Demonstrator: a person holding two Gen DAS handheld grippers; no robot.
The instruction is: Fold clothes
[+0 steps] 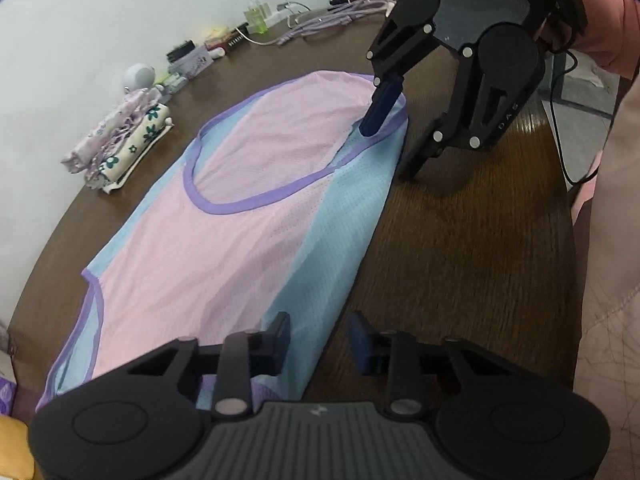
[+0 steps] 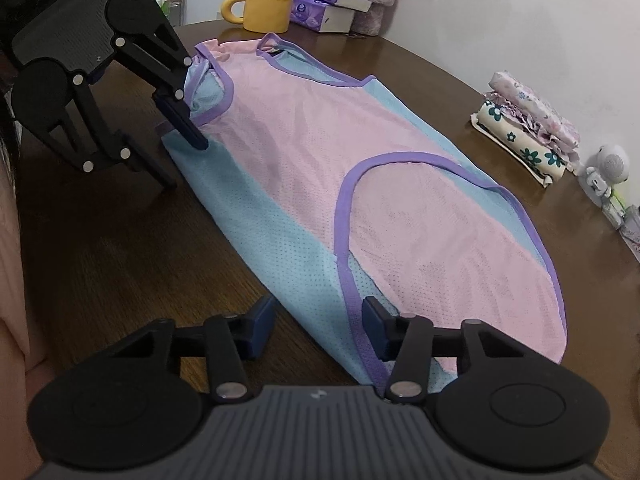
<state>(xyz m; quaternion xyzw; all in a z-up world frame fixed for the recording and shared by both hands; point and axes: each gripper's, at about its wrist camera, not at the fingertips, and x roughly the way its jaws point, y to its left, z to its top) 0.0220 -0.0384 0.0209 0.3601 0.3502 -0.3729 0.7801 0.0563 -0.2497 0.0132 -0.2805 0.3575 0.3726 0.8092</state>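
Note:
A pink and light-blue mesh vest (image 1: 240,240) (image 2: 320,160) with purple trim lies flat on the dark wooden table (image 1: 460,260) (image 2: 120,260). My left gripper (image 1: 320,338) (image 2: 185,163) straddles the vest's near long edge at one end. One finger rests over the blue fabric, the other over bare wood, and a gap shows between the pads. My right gripper (image 2: 318,330) (image 1: 387,152) straddles the same edge at the other end, by the purple-trimmed opening. Its jaws stand wide apart and are not pressing the cloth.
A stack of folded floral clothes (image 1: 120,140) (image 2: 528,136) sits beyond the vest near the wall. A yellow mug (image 2: 264,10) and tissue packs (image 2: 324,0) stand at one end, and cables (image 1: 320,20) and a small white figure (image 2: 608,168) at the other. A person's pink sleeve (image 1: 612,20) is at the right.

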